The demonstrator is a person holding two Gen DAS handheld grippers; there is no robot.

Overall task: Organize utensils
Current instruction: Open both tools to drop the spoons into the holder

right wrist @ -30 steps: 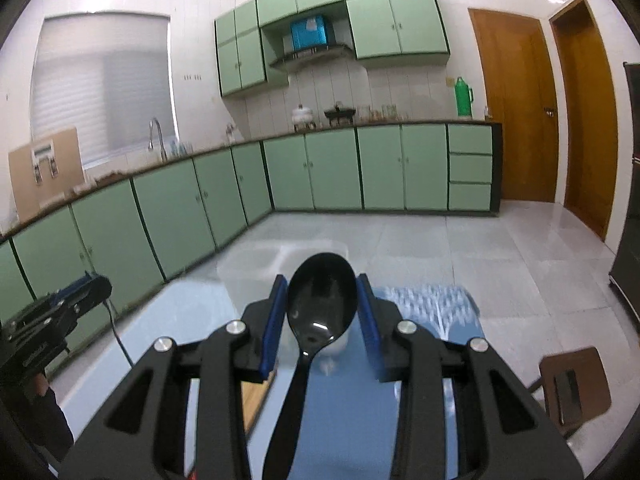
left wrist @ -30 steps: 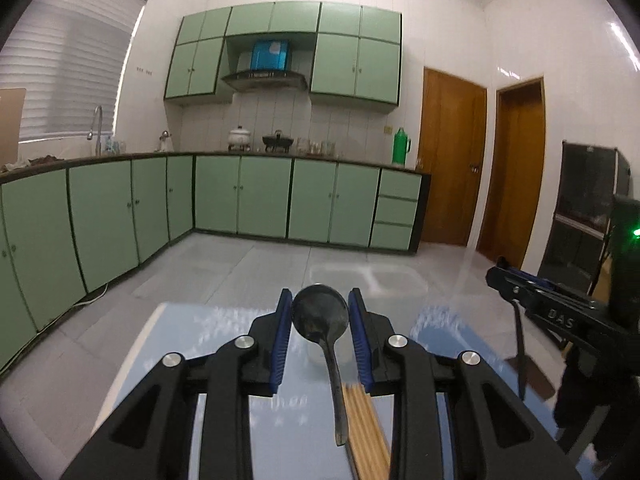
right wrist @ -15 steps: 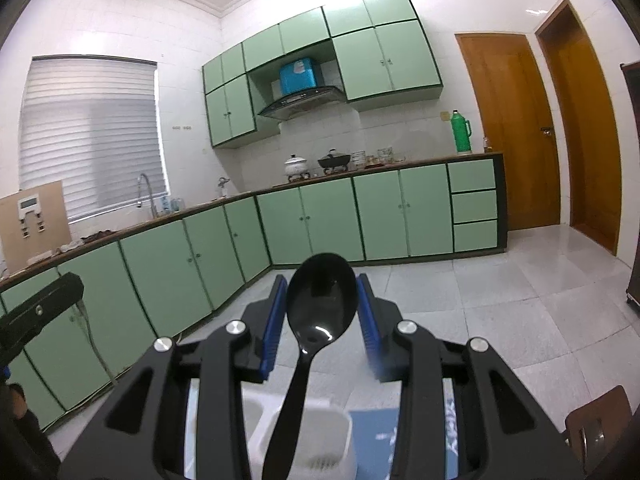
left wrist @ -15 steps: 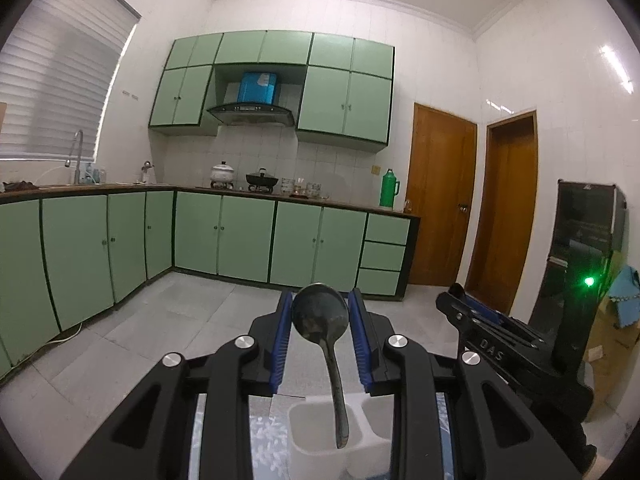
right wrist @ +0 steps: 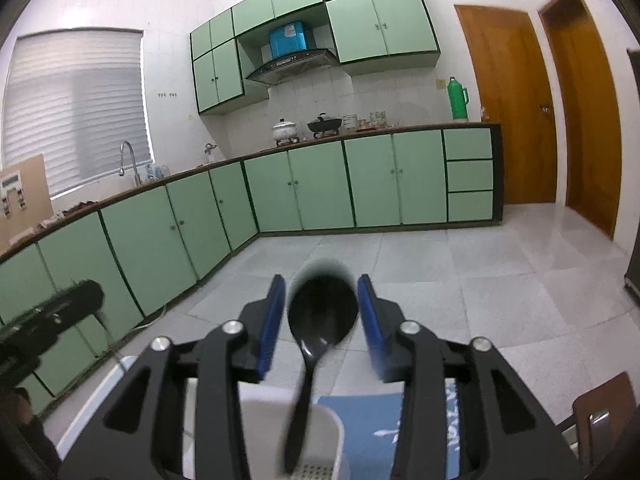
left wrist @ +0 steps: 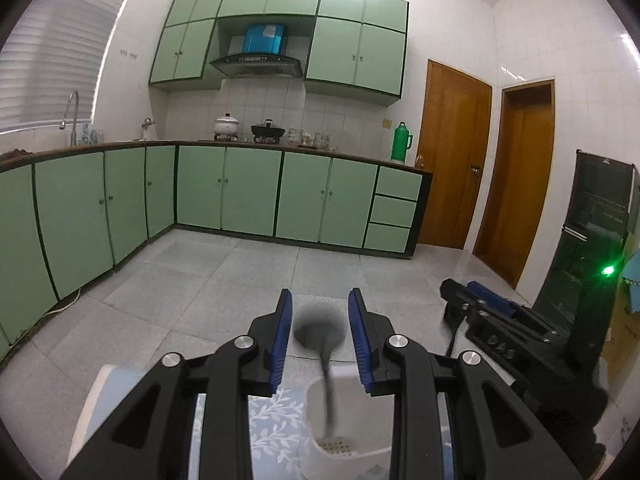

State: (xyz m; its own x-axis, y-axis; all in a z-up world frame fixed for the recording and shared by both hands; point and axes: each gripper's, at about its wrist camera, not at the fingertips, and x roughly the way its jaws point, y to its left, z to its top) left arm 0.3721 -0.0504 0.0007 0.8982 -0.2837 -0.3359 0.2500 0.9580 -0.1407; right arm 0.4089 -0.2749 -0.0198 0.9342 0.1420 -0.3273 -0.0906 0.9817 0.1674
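**Two spoons between parted tongs over a white holder**

The metal spoon is grey and motion-blurred, bowl up, its handle pointing down into the white holder, whose perforated floor shows below. The black spoon is glossy plastic, bowl up and also blurred, its handle reaching down inside the same kind of white compartment.

The left tongs stand parted, with a gap visible between each blue pad and the spoon bowl. The right tongs are likewise spread, with narrow gaps on both sides of the black bowl; neither grips its spoon.

The holder sits on a blue patterned cloth. White lettering on the cloth is too blurred to read.
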